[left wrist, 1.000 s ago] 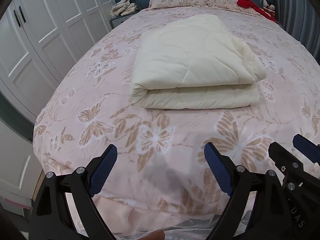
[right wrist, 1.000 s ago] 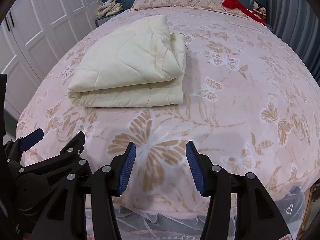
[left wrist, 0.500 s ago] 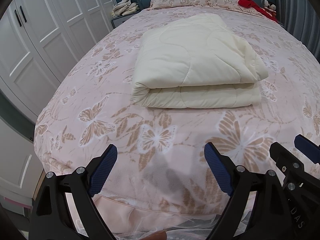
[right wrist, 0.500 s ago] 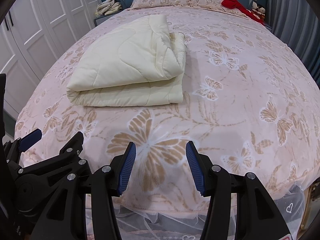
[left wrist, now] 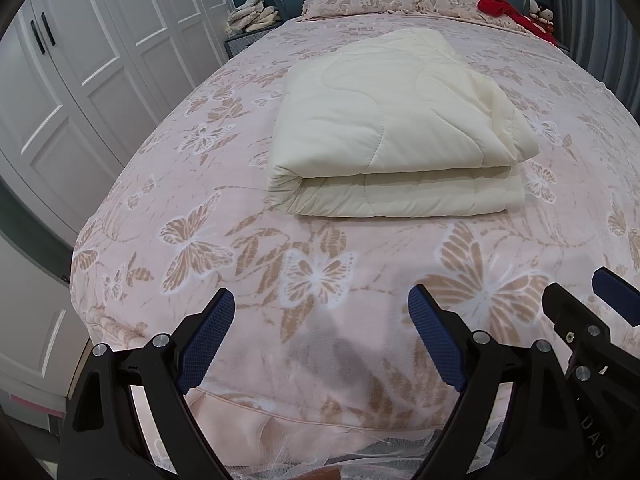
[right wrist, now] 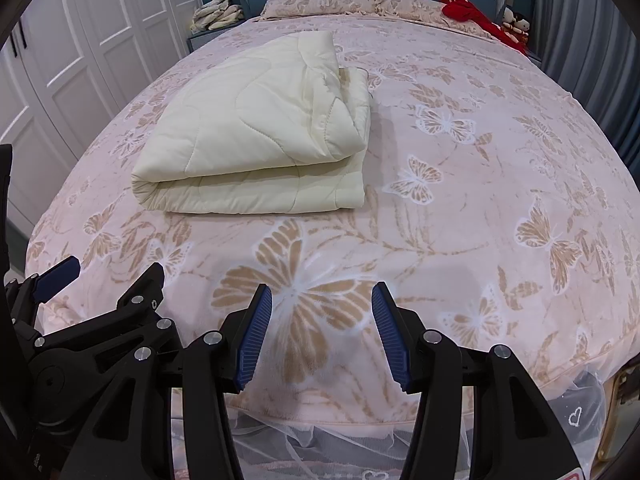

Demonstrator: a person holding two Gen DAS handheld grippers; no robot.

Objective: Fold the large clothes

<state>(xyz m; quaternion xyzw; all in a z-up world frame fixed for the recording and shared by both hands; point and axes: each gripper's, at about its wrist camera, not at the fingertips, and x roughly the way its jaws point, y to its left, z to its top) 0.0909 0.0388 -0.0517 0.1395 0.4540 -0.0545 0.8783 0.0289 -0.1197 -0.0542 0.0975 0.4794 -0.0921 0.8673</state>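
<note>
bed (left wrist: 168,216) | folded quilt (left wrist: 392,128) long axis toward headboard, fold edge facing tools | left tool (left wrist: 322,312) wide | right tool (right wrist: 322,304) wide, both empty

The small figures (right wrist: 516,20) beyond the red cloth (right wrist: 476,14) are perhaps dolls.

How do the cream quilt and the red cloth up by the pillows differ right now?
The quilt is cream, bulky and folded into a neat stack mid-bed; the red cloth is bright red, smaller in view and lies loosely crumpled at the head end. The quilt sits nearer the grippers, the red cloth far off. Both rest on the bedspread, untouched.
</note>
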